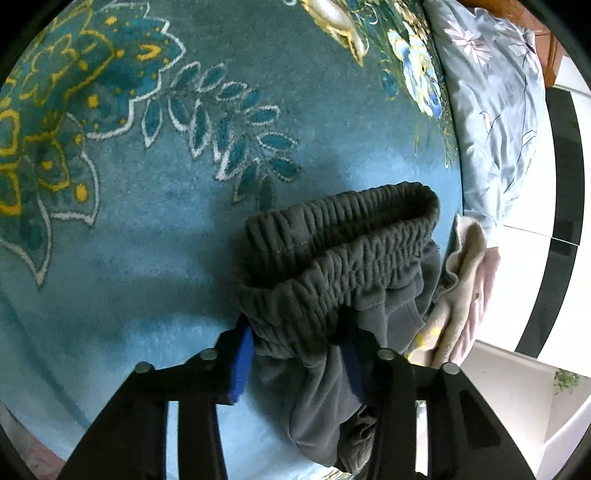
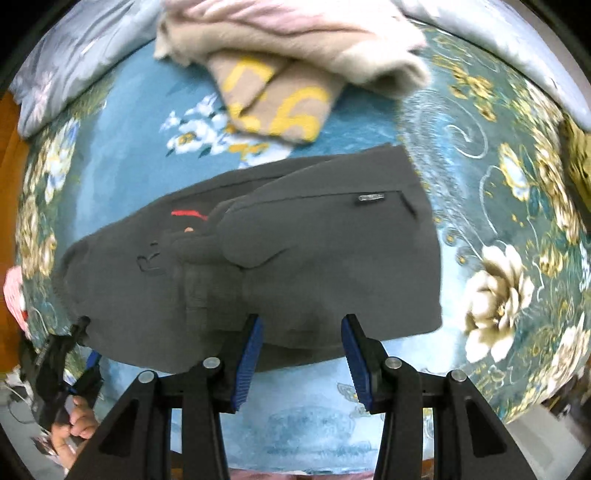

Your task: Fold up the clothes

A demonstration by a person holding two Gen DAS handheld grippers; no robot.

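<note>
Dark grey sweatpants [image 2: 258, 254] lie partly folded on a blue floral blanket [image 2: 480, 177]. In the left wrist view my left gripper [image 1: 301, 350] is shut on the pants' elastic waistband [image 1: 340, 251], which bunches up between the blue pads [image 1: 242, 365]. In the right wrist view my right gripper [image 2: 303, 350] is open, its jaws apart just above the near edge of the pants, holding nothing. The left gripper [image 2: 79, 332] also shows at the pants' left end there, held by a hand [image 2: 74, 424].
A beige garment with yellow print [image 2: 280, 103] and a pink-beige garment [image 2: 295, 33] lie at the far side of the blanket. A light grey floral pillow [image 1: 495, 110] lies at the bed's edge. White and black floor [image 1: 554, 184] lies beyond.
</note>
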